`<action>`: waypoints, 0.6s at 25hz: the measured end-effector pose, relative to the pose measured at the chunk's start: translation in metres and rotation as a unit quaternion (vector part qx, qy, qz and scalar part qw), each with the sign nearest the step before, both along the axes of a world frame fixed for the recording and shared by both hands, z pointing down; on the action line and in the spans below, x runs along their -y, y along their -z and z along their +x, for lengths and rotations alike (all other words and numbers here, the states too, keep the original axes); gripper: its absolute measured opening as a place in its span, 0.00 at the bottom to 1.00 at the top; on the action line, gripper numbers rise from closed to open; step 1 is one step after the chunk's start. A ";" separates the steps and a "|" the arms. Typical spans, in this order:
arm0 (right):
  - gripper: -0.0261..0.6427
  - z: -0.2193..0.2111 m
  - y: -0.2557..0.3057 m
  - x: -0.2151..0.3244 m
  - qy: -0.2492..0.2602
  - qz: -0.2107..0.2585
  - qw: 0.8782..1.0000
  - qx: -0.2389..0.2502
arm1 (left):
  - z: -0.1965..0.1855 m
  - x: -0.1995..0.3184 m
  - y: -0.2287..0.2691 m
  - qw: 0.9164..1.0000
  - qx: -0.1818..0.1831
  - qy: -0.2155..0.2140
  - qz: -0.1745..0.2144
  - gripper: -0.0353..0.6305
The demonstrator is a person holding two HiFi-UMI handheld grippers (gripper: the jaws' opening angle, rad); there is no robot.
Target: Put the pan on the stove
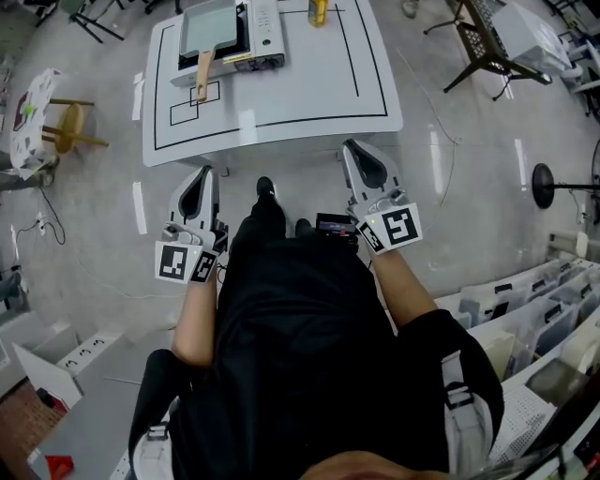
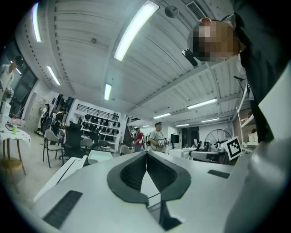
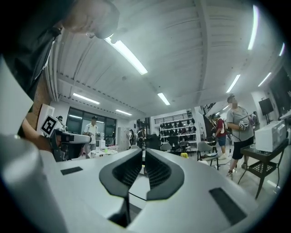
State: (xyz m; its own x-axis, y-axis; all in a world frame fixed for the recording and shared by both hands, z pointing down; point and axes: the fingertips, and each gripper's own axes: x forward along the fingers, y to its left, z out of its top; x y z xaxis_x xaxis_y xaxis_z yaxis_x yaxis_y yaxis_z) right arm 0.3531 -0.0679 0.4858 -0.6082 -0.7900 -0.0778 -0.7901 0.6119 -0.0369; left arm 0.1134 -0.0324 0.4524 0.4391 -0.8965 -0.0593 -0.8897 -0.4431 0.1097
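Observation:
A rectangular grey pan [image 1: 208,28] with a wooden handle [image 1: 202,75] sits on the white portable stove [image 1: 264,33] at the far left of the white table [image 1: 309,94]. My left gripper [image 1: 203,173] and right gripper [image 1: 356,147] hang level just short of the table's near edge, close to my body and far from the pan. Both are shut with nothing between the jaws. In the left gripper view the left gripper [image 2: 146,154] has its jaws meeting at the tips. In the right gripper view the right gripper [image 3: 142,152] has its jaws together too, pointing out into the room.
A yellow object [image 1: 319,11] stands at the table's far edge. A wooden stool [image 1: 70,127] and a small covered table [image 1: 33,108] are at the left, a black metal stand [image 1: 487,47] at the upper right, shelving [image 1: 534,309] at the right. People stand in the room [image 2: 158,136].

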 end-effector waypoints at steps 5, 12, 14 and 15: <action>0.09 -0.011 -0.013 -0.023 0.007 -0.006 1.000 -0.008 | -0.017 -0.025 -0.009 1.000 -0.007 0.027 -0.011 0.08; 0.09 -0.028 -0.024 -0.035 -0.008 -0.030 0.999 -0.007 | -0.052 -0.037 -0.019 0.999 -0.026 0.035 -0.026 0.08; 0.09 -0.034 -0.022 -0.036 -0.014 -0.031 0.999 -0.010 | -0.060 -0.039 -0.019 0.999 -0.025 0.031 -0.028 0.08; 0.09 -0.037 -0.022 -0.037 -0.017 -0.033 0.999 -0.010 | -0.065 -0.041 -0.019 0.999 -0.022 0.030 -0.028 0.08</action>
